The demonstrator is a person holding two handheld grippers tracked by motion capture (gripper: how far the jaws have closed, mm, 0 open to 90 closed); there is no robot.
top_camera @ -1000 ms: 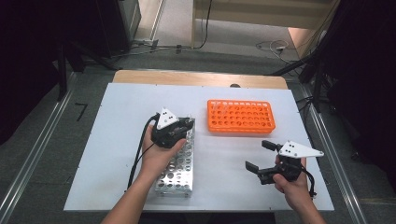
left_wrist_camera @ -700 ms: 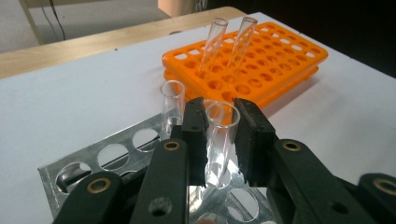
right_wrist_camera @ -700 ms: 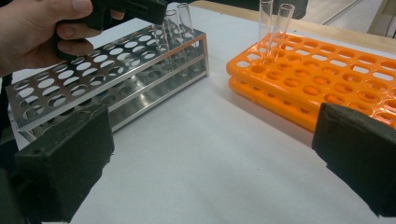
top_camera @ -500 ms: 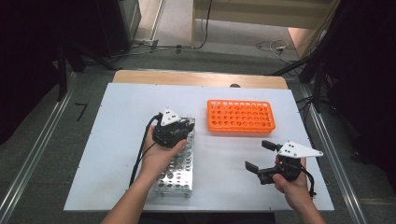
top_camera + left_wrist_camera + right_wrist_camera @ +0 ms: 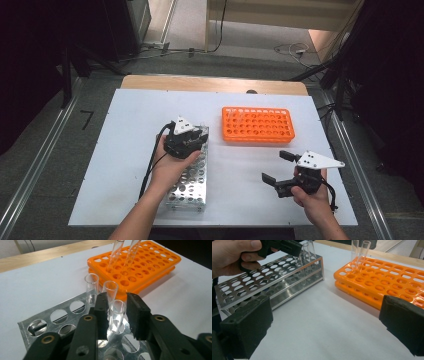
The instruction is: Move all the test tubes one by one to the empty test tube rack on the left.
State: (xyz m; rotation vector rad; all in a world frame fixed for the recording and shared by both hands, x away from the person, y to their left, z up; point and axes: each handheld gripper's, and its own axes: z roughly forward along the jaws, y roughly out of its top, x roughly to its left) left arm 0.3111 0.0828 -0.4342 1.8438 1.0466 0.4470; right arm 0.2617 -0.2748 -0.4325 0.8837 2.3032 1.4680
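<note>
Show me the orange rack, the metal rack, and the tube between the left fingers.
Orange rack (image 5: 258, 125), high view, top plate.
Metal rack (image 5: 259, 280), right gripper view, top plate.
Tube (image 5: 117, 315), left gripper view, glass wall.

Orange rack (image 5: 258, 124), perforated. Silver metal rack (image 5: 190, 176), round-hole pattern. Clear glass tubes (image 5: 117, 315). Black grippers, left (image 5: 117, 312) and right (image 5: 278, 167). White table (image 5: 125, 120).

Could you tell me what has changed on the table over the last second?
The left gripper has just been opening its fingers around the clear glass test tube standing in the perforated metal rack, letting it go. The right gripper, open above the table, the orange plastic rack and both hands kept their places.
</note>
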